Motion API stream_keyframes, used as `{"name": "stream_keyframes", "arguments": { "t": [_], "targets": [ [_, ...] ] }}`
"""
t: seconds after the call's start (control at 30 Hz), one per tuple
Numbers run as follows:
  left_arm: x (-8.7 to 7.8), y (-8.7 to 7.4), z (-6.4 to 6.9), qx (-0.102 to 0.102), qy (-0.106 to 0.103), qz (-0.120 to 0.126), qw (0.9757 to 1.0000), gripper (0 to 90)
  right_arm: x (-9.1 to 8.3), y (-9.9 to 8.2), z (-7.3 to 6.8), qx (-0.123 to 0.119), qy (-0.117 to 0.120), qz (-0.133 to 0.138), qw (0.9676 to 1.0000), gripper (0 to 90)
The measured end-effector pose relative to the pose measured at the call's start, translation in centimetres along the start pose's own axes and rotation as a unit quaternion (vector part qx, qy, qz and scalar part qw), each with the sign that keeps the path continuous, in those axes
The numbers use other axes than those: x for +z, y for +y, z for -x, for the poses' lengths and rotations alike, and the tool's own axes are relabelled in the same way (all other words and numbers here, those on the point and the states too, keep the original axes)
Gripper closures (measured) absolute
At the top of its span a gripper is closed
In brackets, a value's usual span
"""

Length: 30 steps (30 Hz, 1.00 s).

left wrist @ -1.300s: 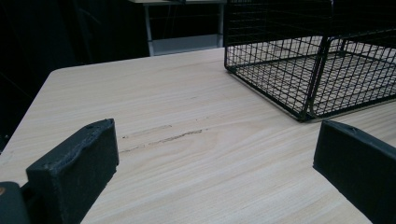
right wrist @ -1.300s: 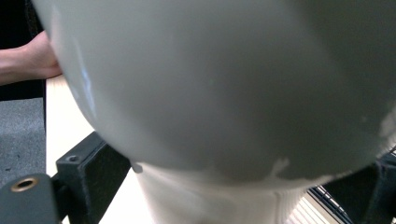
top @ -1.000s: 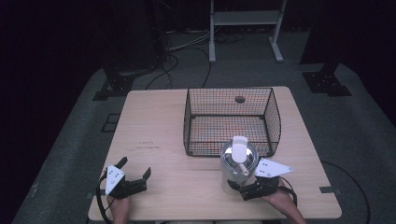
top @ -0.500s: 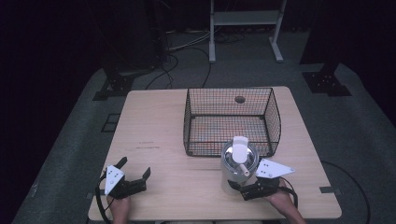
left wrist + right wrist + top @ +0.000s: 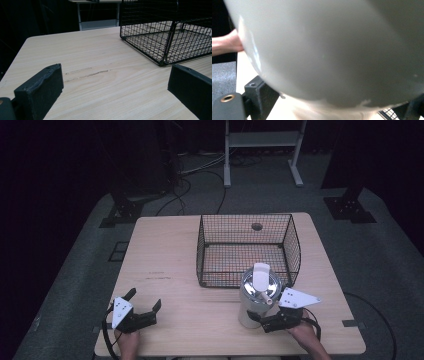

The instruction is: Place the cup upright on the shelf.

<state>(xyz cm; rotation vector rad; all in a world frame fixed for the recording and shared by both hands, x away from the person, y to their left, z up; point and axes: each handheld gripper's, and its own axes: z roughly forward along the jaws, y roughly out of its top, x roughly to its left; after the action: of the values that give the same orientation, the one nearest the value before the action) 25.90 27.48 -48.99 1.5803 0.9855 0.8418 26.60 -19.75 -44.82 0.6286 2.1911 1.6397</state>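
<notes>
Right tongs (image 5: pixel 257 320) pinch the white cup (image 5: pixel 252 307) low on its wall, cup upright on the desk (image 5: pixel 165 250) just outside the basket's (image 5: pixel 295 245) near side, scoop (image 5: pixel 261 277) inside; left tongs (image 5: pixel 145 306) rest spread and idle; judged early, cup gripped but not yet moved.

pale rounded container (image 5: pixel 332 50) close between black fingers (image 5: pixel 258 96).

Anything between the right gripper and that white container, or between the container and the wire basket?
Nothing visible. The right gripper is already at the white container, jaws around its base. The container stands just outside the wire basket, at its near wall, the only barrier.
</notes>
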Motion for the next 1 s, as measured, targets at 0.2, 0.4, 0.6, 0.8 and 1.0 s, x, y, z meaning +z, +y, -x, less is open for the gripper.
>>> {"name": "stream_keyframes", "arguments": {
  "t": [0.2, 0.4, 0.6, 0.8, 1.0],
  "targets": [
    [0.0, 0.0, 0.0, 0.000, 0.000, 0.000, 1.0000, 0.0, -0.6, 1.3, 0.2, -0.009, 0.000, 0.003, 1.0000, 9.3],
    [0.0, 0.0, 0.0, -0.001, 0.000, 0.000, 1.0000, 0.0, -0.9, 3.0, 0.5, -0.013, 0.007, 0.009, 0.9998, 9.3],
    [0.0, 0.0, 0.0, -0.003, -0.001, 0.001, 1.0000, 0.0, -1.1, 4.9, 0.7, -0.022, 0.014, 0.017, 0.9995, 9.3],
    [0.0, 0.0, 0.0, -0.003, 0.000, 0.000, 1.0000, 0.0, -0.7, 6.0, 0.7, -0.023, 0.015, 0.014, 0.9995, 9.3],
    [0.0, 0.0, -0.1, -0.003, -0.001, 0.000, 1.0000, 0.0, -0.5, 7.0, 0.9, -0.023, 0.012, 0.015, 0.9995, 9.3]
  ]
}}
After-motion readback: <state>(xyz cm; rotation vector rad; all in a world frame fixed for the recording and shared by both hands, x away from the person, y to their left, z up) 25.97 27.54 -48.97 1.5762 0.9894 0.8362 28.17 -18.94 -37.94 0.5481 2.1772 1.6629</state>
